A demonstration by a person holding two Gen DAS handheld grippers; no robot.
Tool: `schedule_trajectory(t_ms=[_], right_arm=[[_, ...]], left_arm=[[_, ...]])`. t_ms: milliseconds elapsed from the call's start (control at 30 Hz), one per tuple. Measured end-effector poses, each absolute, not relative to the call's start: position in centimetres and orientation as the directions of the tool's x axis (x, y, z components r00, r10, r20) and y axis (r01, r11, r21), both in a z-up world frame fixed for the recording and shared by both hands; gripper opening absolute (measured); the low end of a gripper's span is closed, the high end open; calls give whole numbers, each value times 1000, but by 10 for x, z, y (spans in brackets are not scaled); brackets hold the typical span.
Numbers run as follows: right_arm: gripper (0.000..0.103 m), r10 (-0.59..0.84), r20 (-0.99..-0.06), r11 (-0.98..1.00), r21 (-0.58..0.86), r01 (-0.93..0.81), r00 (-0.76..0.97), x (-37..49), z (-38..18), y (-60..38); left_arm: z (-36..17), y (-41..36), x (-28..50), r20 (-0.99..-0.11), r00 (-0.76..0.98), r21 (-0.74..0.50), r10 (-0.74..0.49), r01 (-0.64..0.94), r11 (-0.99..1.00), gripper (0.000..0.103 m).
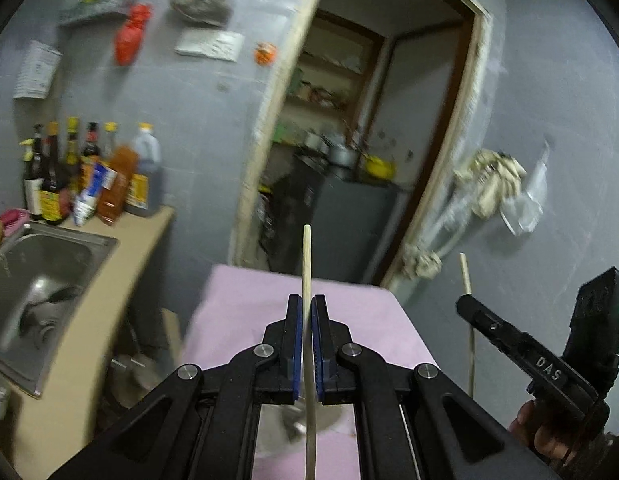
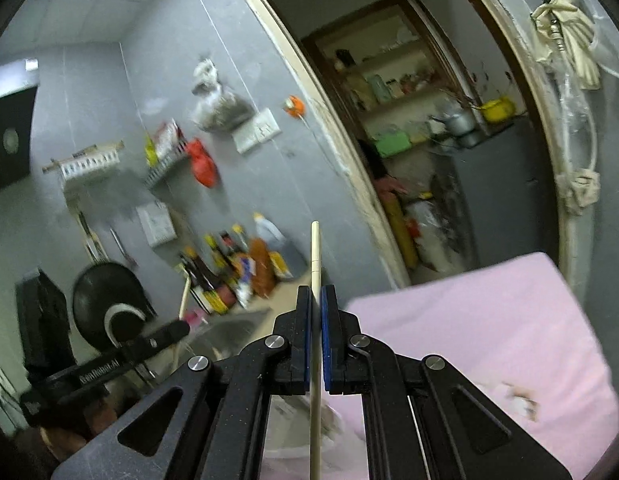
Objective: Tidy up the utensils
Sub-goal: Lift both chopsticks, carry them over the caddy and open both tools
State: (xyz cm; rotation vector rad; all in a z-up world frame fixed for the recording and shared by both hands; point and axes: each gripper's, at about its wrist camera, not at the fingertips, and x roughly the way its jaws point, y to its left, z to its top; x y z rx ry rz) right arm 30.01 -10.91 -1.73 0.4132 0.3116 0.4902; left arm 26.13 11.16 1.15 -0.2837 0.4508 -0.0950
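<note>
Your left gripper (image 1: 308, 312) has its fingers squeezed tight on a thin, pale wooden chopstick (image 1: 307, 264) that points straight up. Your right gripper (image 2: 316, 304) pinches a second chopstick (image 2: 315, 248) the same way, both held above the pink tabletop (image 2: 489, 320).

We see a pale, matt wooden chopstick (image 1: 307, 264) between blue rubbery-looking pads (image 1: 295, 336) of the matt black plastic left hand-held gripper (image 1: 308, 308), its pivots bright metal; the surface (image 1: 237, 312) wears soft pink cloth, the sink (image 1: 49, 264) is brushed steel, the sauce bottles (image 1: 69, 168) glossy
</note>
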Motion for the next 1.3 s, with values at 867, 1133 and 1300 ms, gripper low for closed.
schedule_trajectory(t_ms=[867, 1133, 1300], right_arm=[[4, 349, -103, 867, 413, -279, 931, 327, -59, -34], [4, 329, -90, 876, 400, -268, 940, 325, -64, -32], [4, 322, -92, 878, 402, -261, 942, 323, -71, -33]], left_arm=[[-52, 204, 316, -358, 933, -494, -27, -165, 854, 5], [-59, 194, 315, -338, 941, -456, 4, -168, 874, 5], [-63, 184, 310, -328, 944, -417, 17, -161, 894, 5]])
